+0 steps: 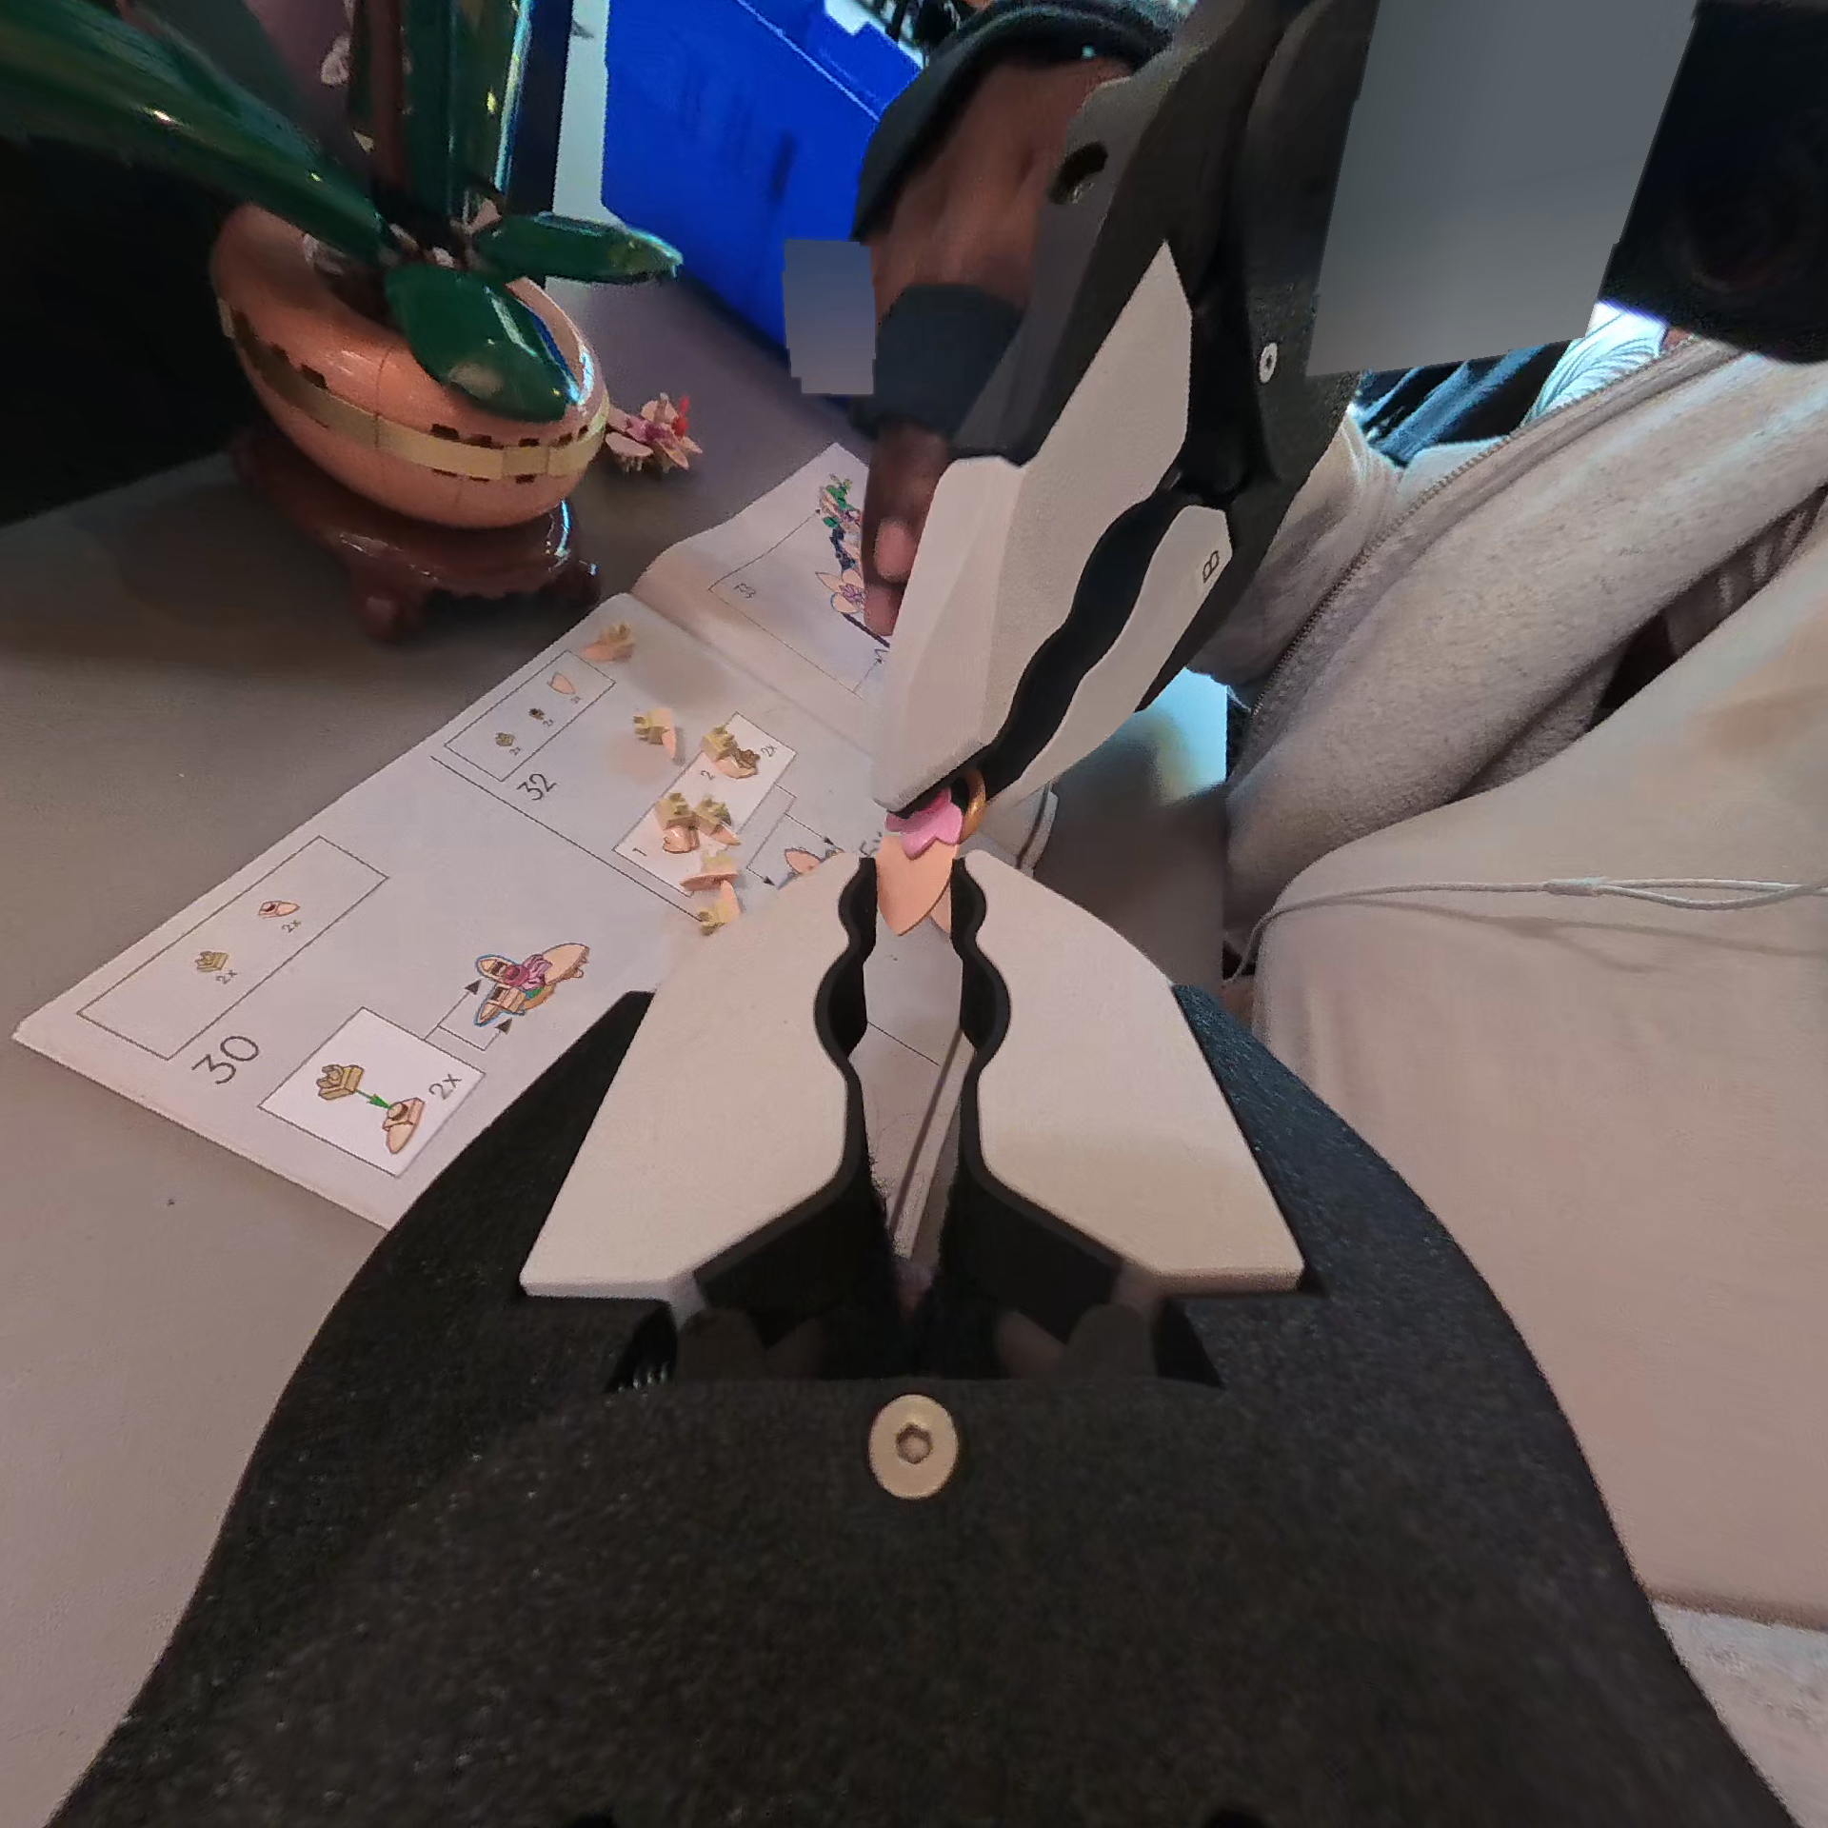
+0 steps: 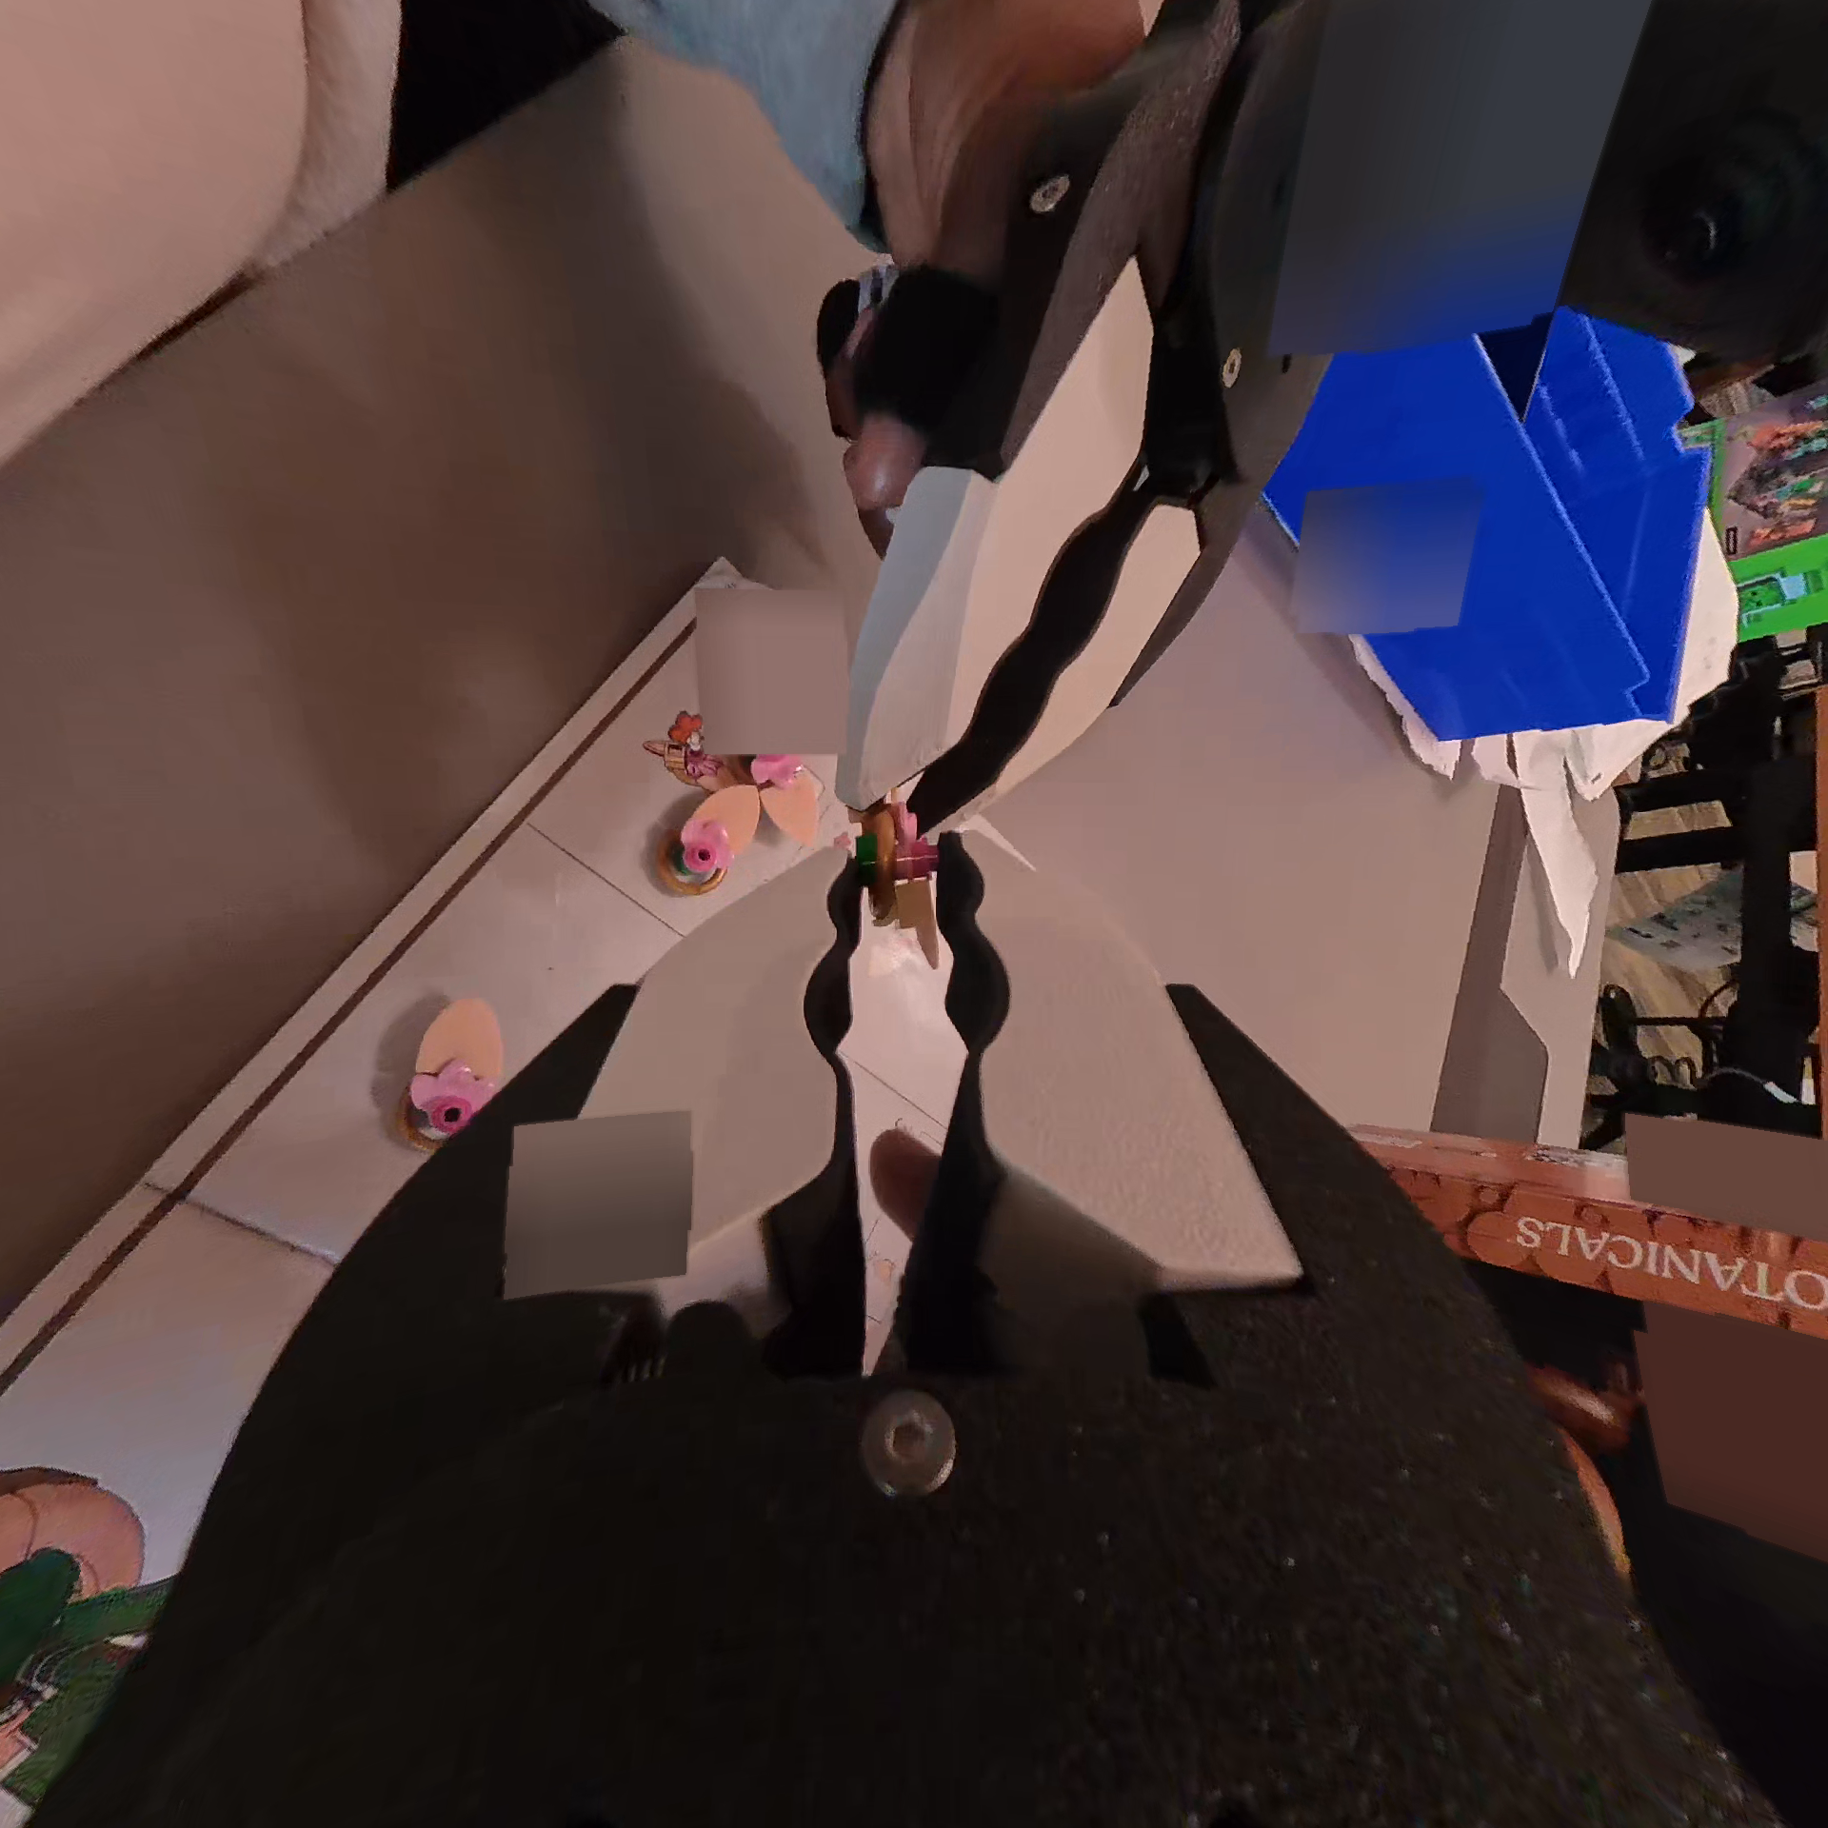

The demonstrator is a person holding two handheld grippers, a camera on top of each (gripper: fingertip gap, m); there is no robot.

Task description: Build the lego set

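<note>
My left gripper (image 1: pixel 915 880) is shut on a peach petal piece (image 1: pixel 912 902), held above the open instruction booklet (image 1: pixel 396 940). My right gripper (image 1: pixel 930 791) comes in from above, shut on a small flower core (image 1: pixel 928 823) with a pink part and a gold ring, tip to tip with the petal. In the right wrist view my right gripper (image 2: pixel 895 870) holds that core (image 2: pixel 895 856), which has gold, pink and green parts, and the left gripper (image 2: pixel 885 801) meets it from above. The two pieces touch; the joint itself is hidden by the fingertips.
Several loose tan and peach pieces (image 1: pixel 692 791) lie on the booklet. A built orchid pot (image 1: pixel 415 415) and a small flower (image 1: pixel 653 435) stand at the back left. Two part-built flowers (image 2: pixel 712 841) (image 2: pixel 450 1078) lie on the table. A blue bin (image 2: pixel 1484 544), a set box (image 2: pixel 1583 1246) and the person's torso (image 1: pixel 1484 890) are close by. The grippers are tip to tip, or close to it. Both grippers' tips are roughly 15 cm from the built orchid pot (image 1: pixel 415 415).
</note>
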